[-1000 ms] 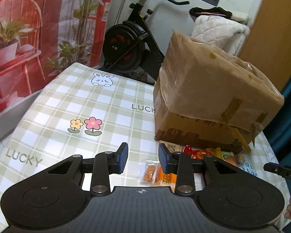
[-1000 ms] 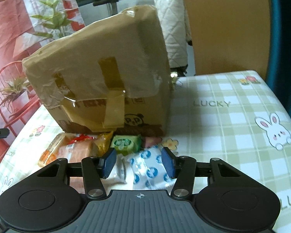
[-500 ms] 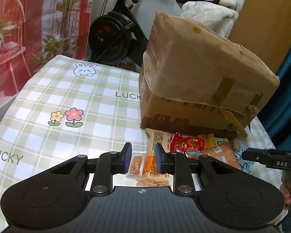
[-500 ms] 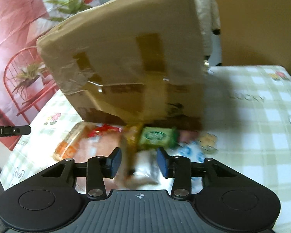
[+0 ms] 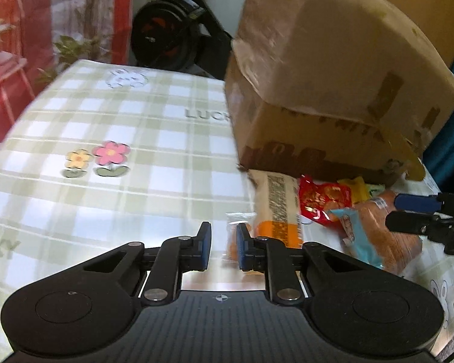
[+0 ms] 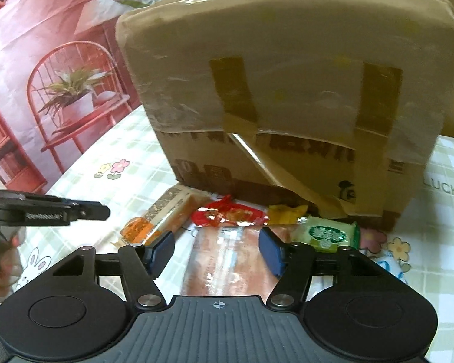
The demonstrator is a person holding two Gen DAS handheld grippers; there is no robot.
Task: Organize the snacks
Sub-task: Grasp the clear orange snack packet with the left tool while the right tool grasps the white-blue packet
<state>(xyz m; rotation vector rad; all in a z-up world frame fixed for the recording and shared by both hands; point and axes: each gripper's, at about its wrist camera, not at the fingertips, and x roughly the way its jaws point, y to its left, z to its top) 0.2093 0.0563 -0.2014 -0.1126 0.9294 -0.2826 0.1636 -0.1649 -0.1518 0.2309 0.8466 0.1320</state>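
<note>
Several snack packets lie on the checked tablecloth in front of a taped cardboard box [image 5: 333, 90] [image 6: 287, 90]. My left gripper [image 5: 222, 246] is open and empty, just left of a small clear packet of orange snacks [image 5: 234, 236] and a long orange-and-tan bar [image 5: 277, 205]. My right gripper [image 6: 216, 249] is open wide, its jaws either side of a large orange bread packet [image 6: 224, 260]. A red packet [image 6: 230, 213], a yellow one [image 6: 284, 211] and a green one [image 6: 327, 236] lie beyond it. The right gripper also shows in the left wrist view [image 5: 417, 211].
The tablecloth [image 5: 121, 139] carries flower and rabbit prints. An exercise bike [image 5: 169, 36] stands beyond the far edge. A red chair backdrop [image 6: 66, 90] is on the left. A blue-and-white packet [image 6: 393, 266] lies at the right.
My left gripper has moved right and closer to the snacks, with its jaws a little wider. My right gripper has opened wide and moved left over the orange bread packet.
</note>
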